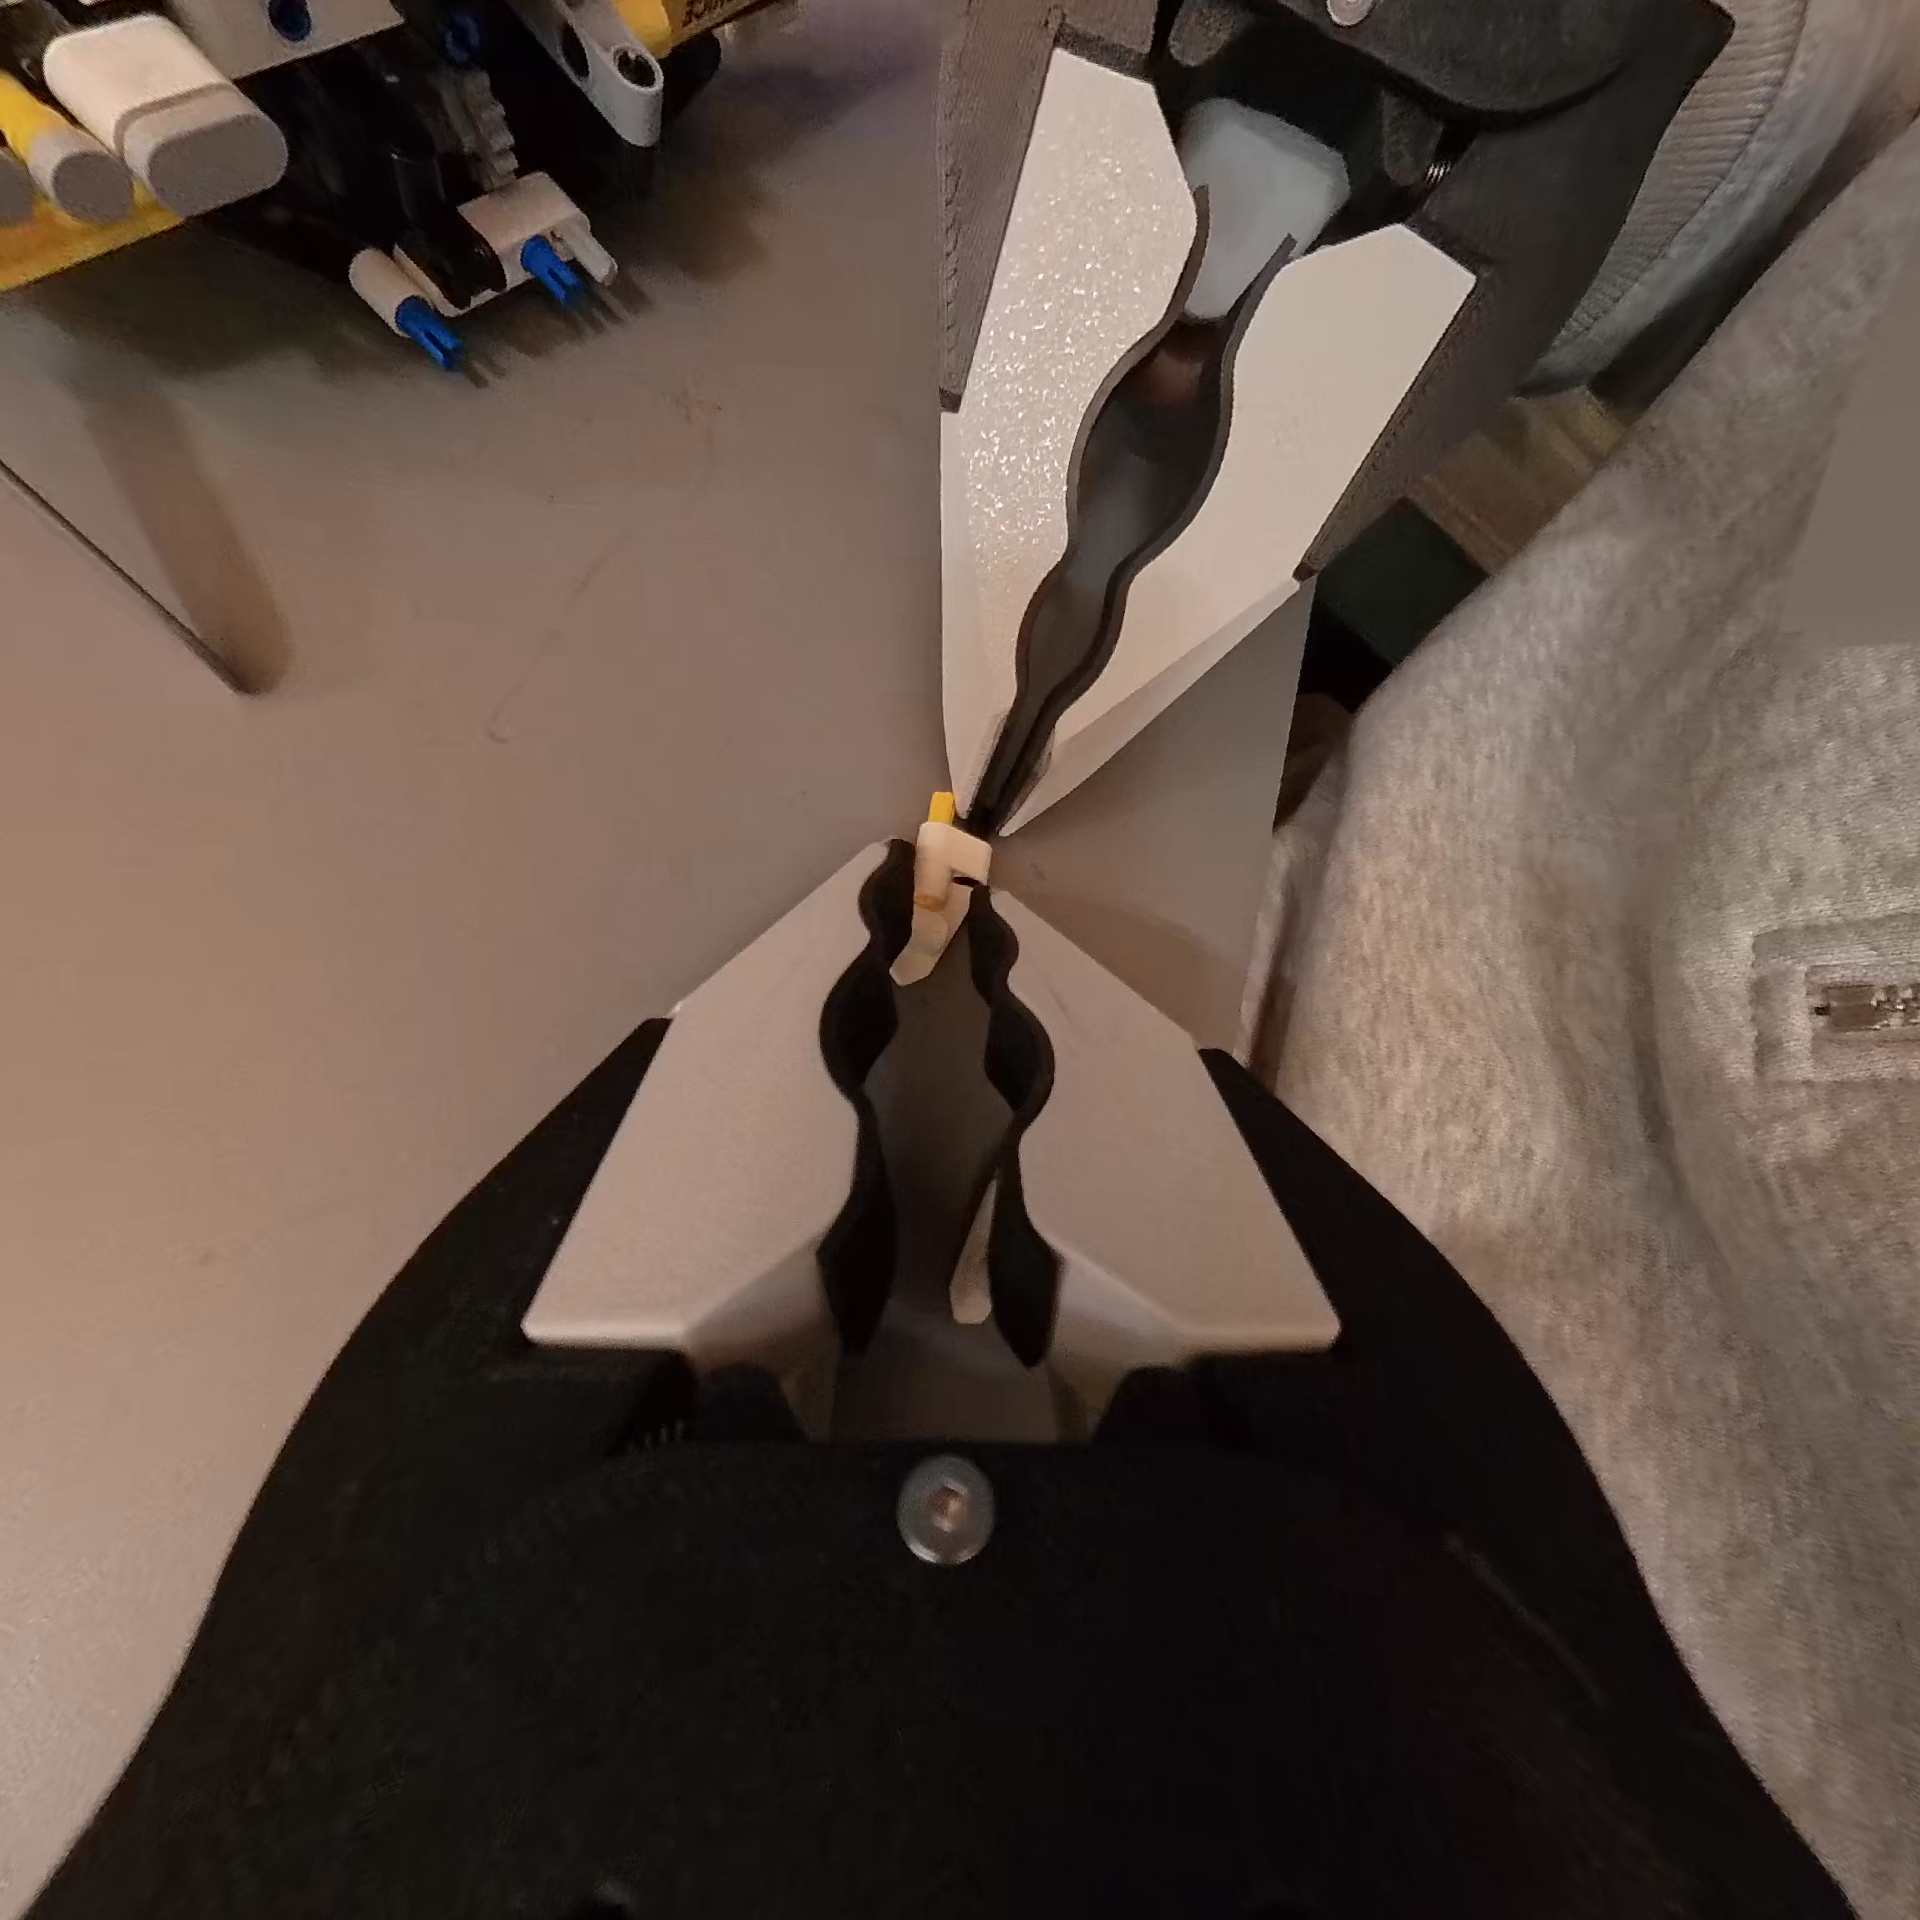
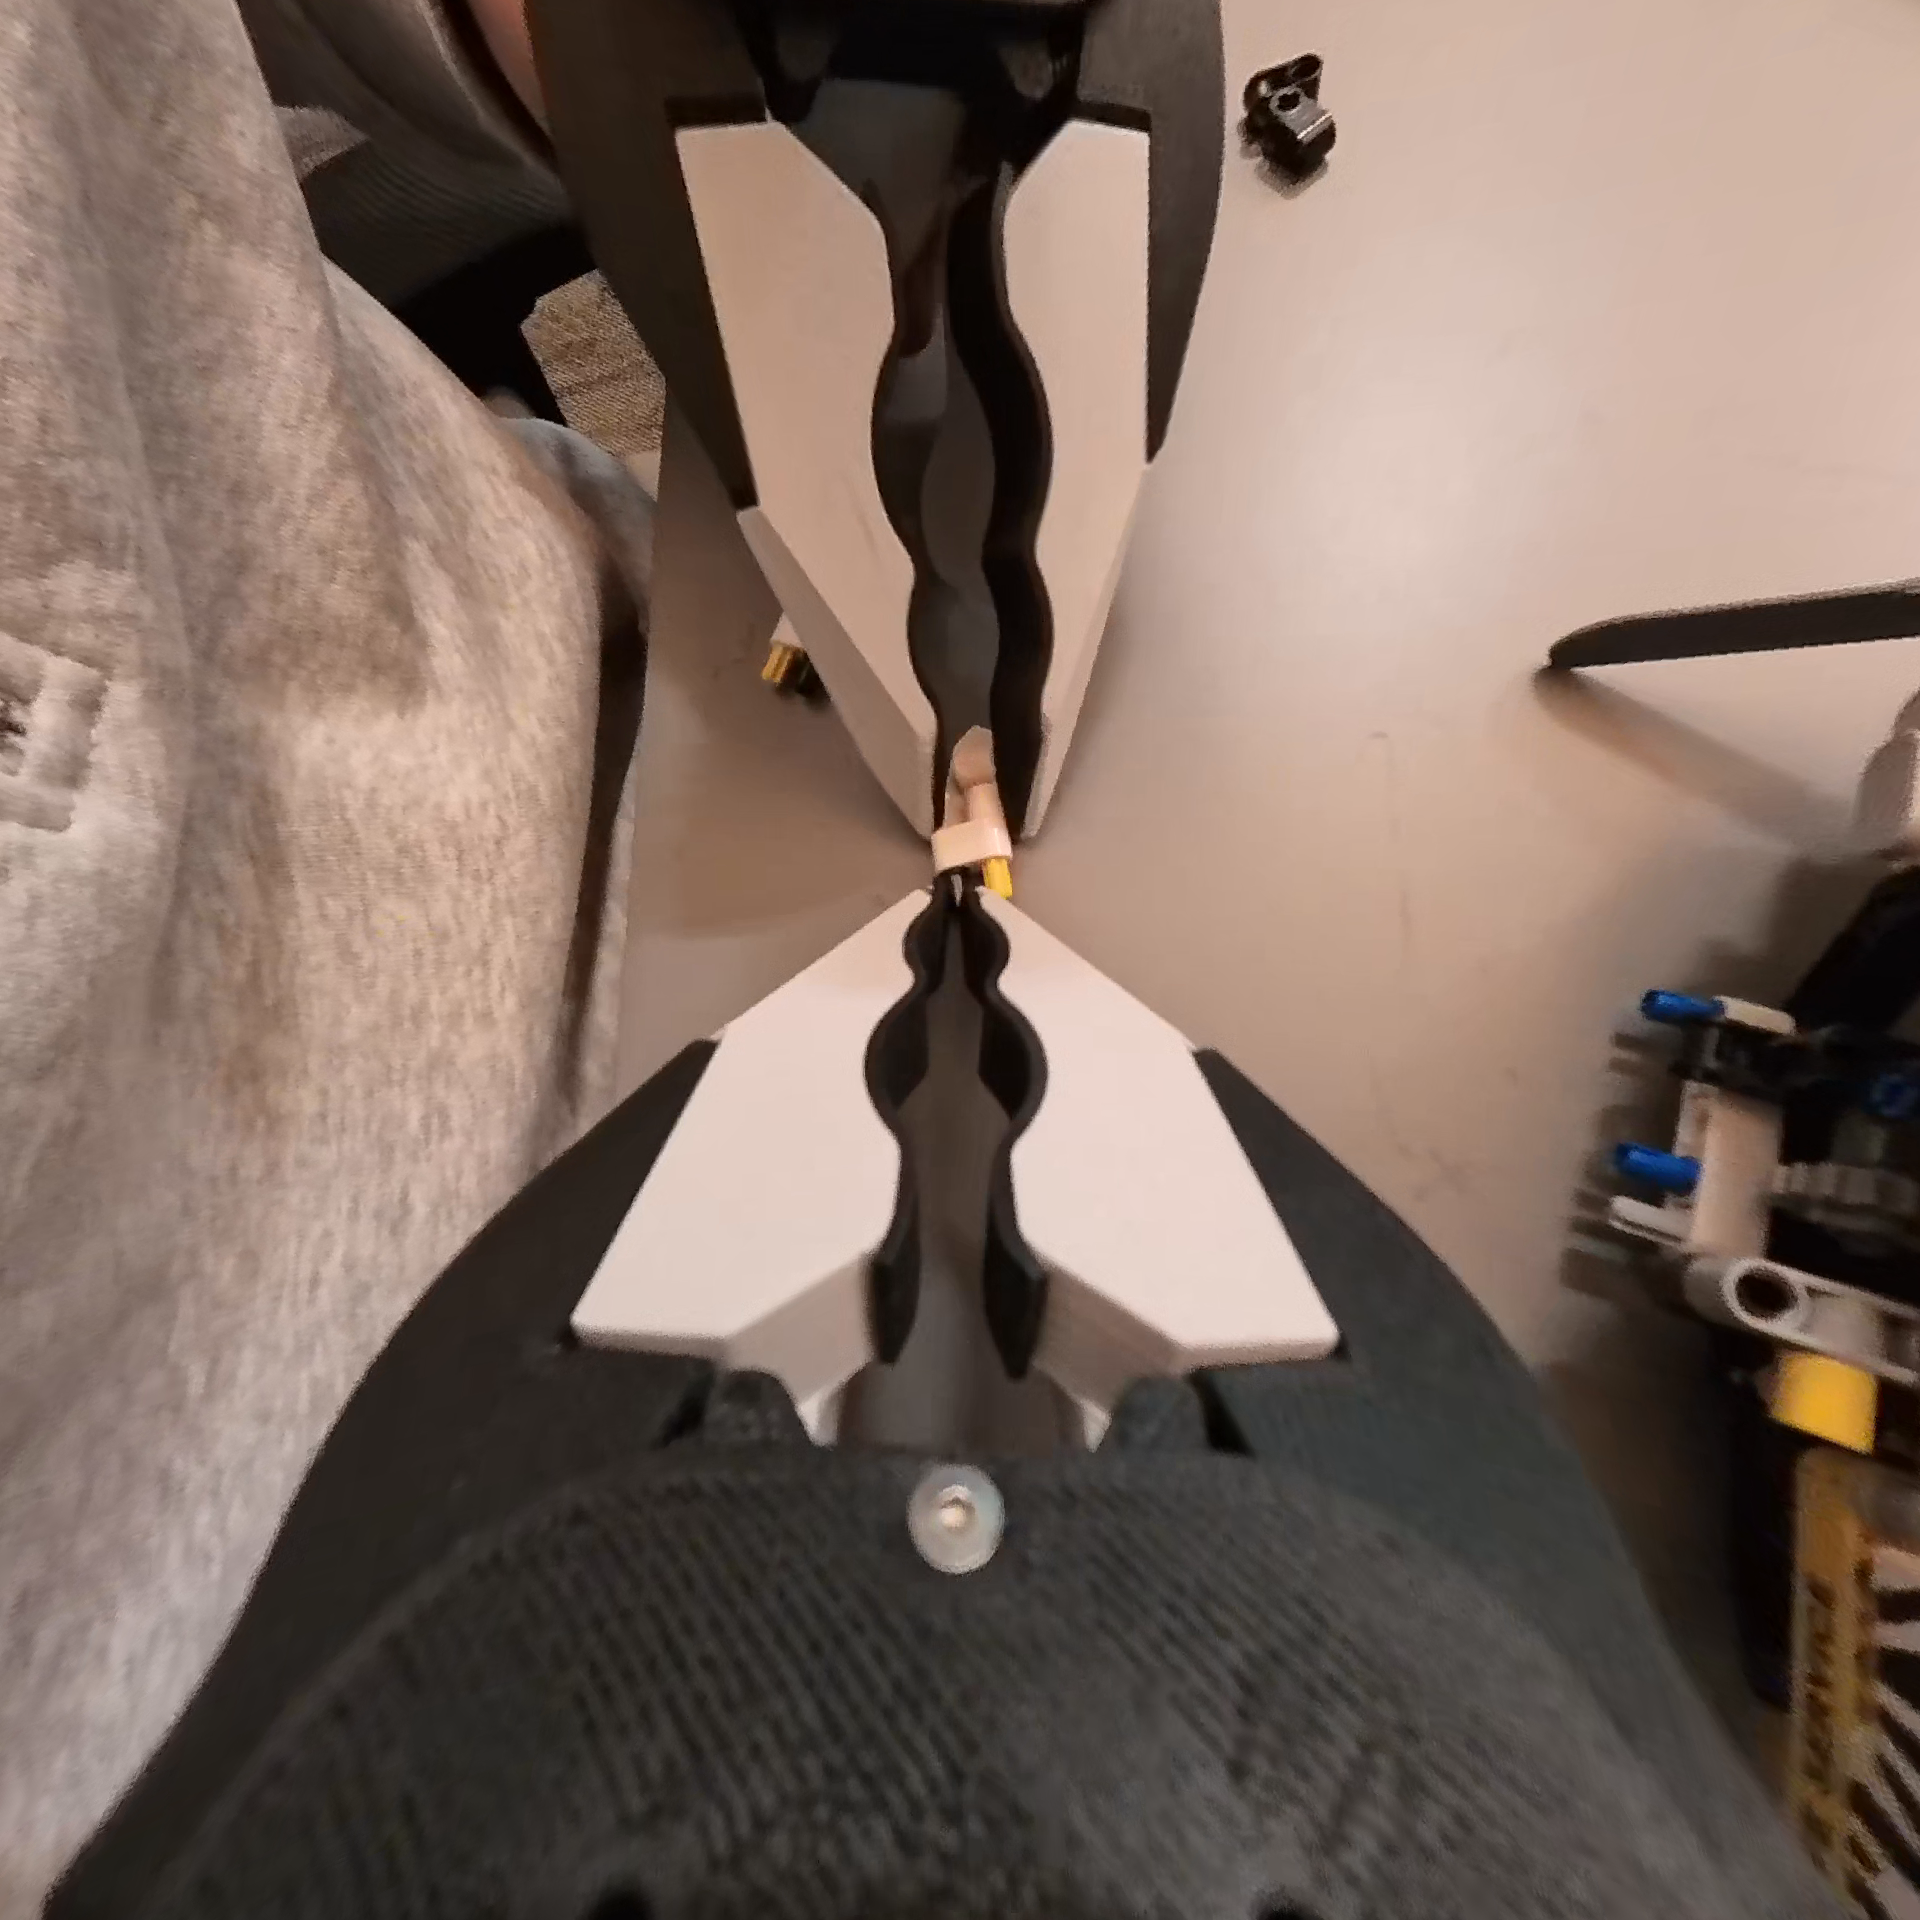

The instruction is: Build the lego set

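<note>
My left gripper (image 1: 935,868) is shut on a small white lego piece (image 1: 932,914), held above the grey table (image 1: 520,727). A yellow pin (image 1: 941,805) sticks out of the piece's far end. My right gripper (image 1: 987,821) comes in from the top, tip to tip with the left, jaws shut, touching the piece beside the pin. In the right wrist view, my right gripper (image 2: 958,896) is shut at the bottom and the left gripper (image 2: 977,821) holds the white piece (image 2: 966,840) crosswise, the yellow pin (image 2: 1000,878) beside my tips. I cannot tell if the right pinches anything.
The partly built model (image 1: 447,187), black, white and yellow with blue pins, stands at the back left; it also shows in the right wrist view (image 2: 1766,1195). A loose black piece (image 2: 1288,109) and a small yellow-black piece (image 2: 790,665) lie on the table. A person's grey sweater (image 1: 1610,1039) is close by. Only a small space, under 4 cm, lies between the two pairs of fingers.
</note>
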Motion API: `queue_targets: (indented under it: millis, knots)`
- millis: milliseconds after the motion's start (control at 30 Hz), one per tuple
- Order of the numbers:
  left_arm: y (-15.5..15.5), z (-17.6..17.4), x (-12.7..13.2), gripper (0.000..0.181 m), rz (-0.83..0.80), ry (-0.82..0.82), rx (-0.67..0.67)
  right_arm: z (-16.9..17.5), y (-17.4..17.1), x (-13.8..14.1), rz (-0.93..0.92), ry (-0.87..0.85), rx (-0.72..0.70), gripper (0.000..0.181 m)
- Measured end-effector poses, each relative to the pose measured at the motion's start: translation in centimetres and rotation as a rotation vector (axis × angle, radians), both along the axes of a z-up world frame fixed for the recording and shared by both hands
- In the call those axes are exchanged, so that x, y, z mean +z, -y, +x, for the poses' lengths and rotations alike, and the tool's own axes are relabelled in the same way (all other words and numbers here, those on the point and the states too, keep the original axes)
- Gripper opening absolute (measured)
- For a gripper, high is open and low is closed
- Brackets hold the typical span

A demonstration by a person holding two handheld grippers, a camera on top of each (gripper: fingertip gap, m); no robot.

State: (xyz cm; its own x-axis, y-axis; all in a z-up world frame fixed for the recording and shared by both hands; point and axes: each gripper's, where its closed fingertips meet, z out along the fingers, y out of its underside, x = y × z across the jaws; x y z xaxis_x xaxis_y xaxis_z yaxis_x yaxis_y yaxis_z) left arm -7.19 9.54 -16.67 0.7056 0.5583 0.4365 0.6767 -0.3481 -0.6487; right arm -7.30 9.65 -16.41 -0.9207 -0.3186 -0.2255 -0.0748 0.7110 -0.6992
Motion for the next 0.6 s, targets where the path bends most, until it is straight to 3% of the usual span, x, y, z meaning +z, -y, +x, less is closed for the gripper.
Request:
queue_targets:
  millis: [200, 400, 600]
  knots:
    - [-0.1, 0.0, 0.1, 0.011, 0.002, -0.005, -0.005, -0.1, -0.1, 0.2, -0.019, -0.013, -0.065, 0.001]
    - [0.1, 0.1, 0.4, 0.012, 0.022, -0.005, 0.010, -0.6, -1.4, 0.7, -0.083, -0.067, -0.221, 0.025]
    - [0.6, -0.2, 0.9, 0.035, -0.046, -0.103, 0.027, -2.2, -2.1, 1.5, -0.184, -0.221, -0.404, 0.037]
